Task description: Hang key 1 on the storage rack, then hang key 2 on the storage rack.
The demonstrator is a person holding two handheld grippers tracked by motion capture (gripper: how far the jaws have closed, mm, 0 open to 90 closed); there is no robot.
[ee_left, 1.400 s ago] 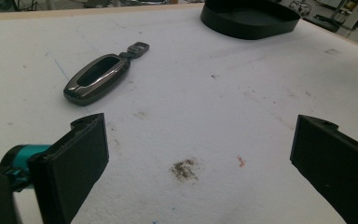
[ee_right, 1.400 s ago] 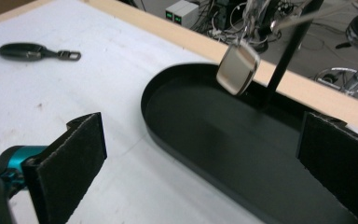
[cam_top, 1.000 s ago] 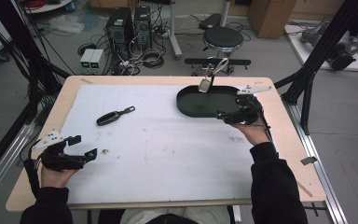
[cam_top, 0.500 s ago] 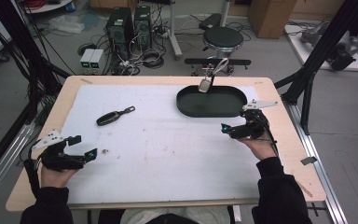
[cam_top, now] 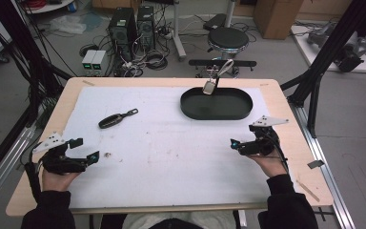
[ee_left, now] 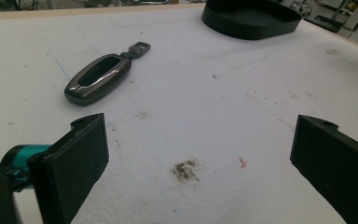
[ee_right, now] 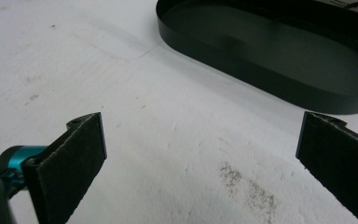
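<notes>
Counter point(cam_top: 171, 191), white foam-like mat on top, a few dirt marks. Black oval tray point(cam_top: 217, 104) sits at the far right, looks empty from the right gripper view; a small padlock-like item point(cam_top: 209, 87) stands at its far rim, can't tell if touching.

Car key fob point(cam_top: 116, 119) lies flat on the mat, far left, well apart from the tray, short ring tab at one end. Likely light, rigid, glossy metal-look shell, so slippery. Best to pinch across the narrow width at mid-body, not the tab.

Left tool point(cam_top: 83, 153): jaws spread wide, holding nothing, low over the mat near the fob, aimed roughly at it. Right tool point(cam_top: 234, 144): jaws also wide apart, empty, near the tray's front edge.
</notes>
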